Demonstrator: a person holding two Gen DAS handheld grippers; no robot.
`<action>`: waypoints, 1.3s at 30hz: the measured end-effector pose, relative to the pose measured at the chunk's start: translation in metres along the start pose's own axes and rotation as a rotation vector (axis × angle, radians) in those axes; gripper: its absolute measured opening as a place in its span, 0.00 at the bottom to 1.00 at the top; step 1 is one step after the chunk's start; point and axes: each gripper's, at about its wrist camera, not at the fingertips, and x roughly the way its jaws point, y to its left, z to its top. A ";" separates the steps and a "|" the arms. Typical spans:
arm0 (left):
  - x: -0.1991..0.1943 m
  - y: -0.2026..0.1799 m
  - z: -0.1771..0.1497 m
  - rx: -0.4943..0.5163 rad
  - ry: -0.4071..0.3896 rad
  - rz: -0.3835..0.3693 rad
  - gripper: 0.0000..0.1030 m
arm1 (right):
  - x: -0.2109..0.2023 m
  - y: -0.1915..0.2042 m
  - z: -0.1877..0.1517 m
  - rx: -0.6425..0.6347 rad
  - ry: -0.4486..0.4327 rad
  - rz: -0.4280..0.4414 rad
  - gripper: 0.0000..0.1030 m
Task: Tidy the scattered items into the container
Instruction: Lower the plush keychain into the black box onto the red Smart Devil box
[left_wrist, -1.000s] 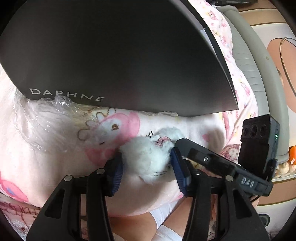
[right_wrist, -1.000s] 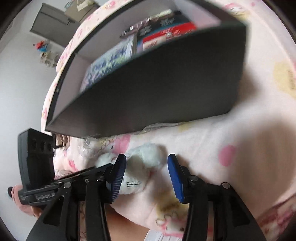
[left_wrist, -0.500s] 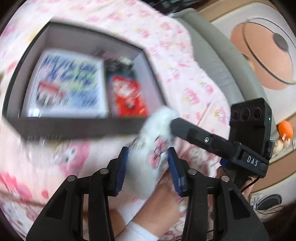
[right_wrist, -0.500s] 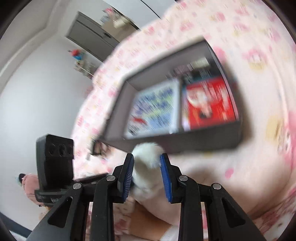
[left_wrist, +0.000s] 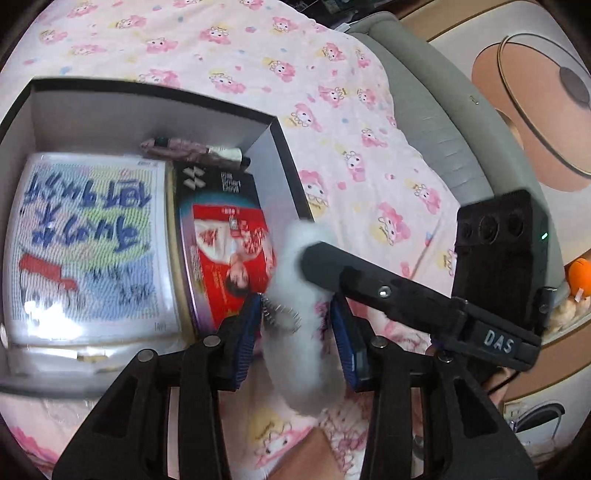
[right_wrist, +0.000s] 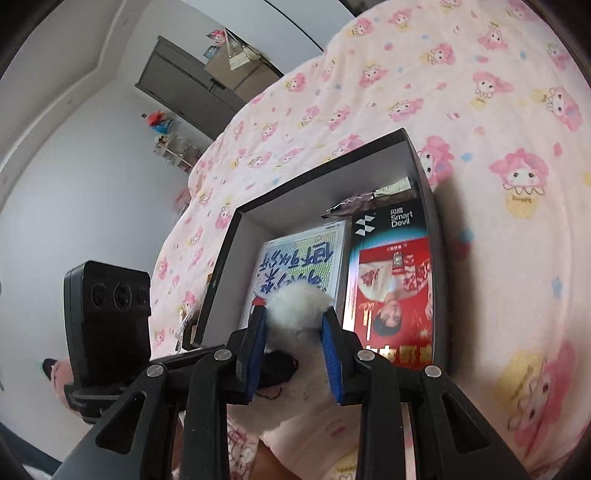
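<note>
A white fluffy plush toy (left_wrist: 295, 369) hangs in the air at the near right corner of the dark box (left_wrist: 280, 147), held from two sides. My left gripper (left_wrist: 295, 317) has its blue pads pressed on the toy's body, and its jaws are closing. My right gripper (right_wrist: 295, 321) is shut on the toy's round fluffy end (right_wrist: 295, 299). In the left wrist view one black finger of the right gripper (left_wrist: 369, 288) reaches onto the toy. The box (right_wrist: 424, 177) holds a blue-lettered picture pack (left_wrist: 88, 240), a red and black carton (left_wrist: 225, 236) and a folded purple item (left_wrist: 192, 151).
The box rests on a bed with a pink cartoon-print blanket (left_wrist: 332, 92). A grey padded bed edge (left_wrist: 443, 129) runs along the right, with an orange toy (left_wrist: 580, 273) beyond it. A person's hand (left_wrist: 306, 454) shows below the left gripper. A white wall (right_wrist: 74, 184) stands left.
Both grippers closed on the plush toy and lifted it off the blanket in front of the box wall. The views now look down into the open box.
</note>
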 end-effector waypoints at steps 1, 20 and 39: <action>0.004 -0.002 0.005 0.009 0.002 0.013 0.37 | 0.003 0.002 0.006 -0.018 0.009 -0.006 0.25; 0.044 0.020 0.011 -0.090 0.060 0.097 0.35 | -0.037 -0.056 0.015 0.061 -0.161 -0.263 0.25; 0.060 0.008 0.012 -0.080 0.155 0.137 0.36 | -0.033 -0.056 -0.010 0.016 -0.086 -0.361 0.25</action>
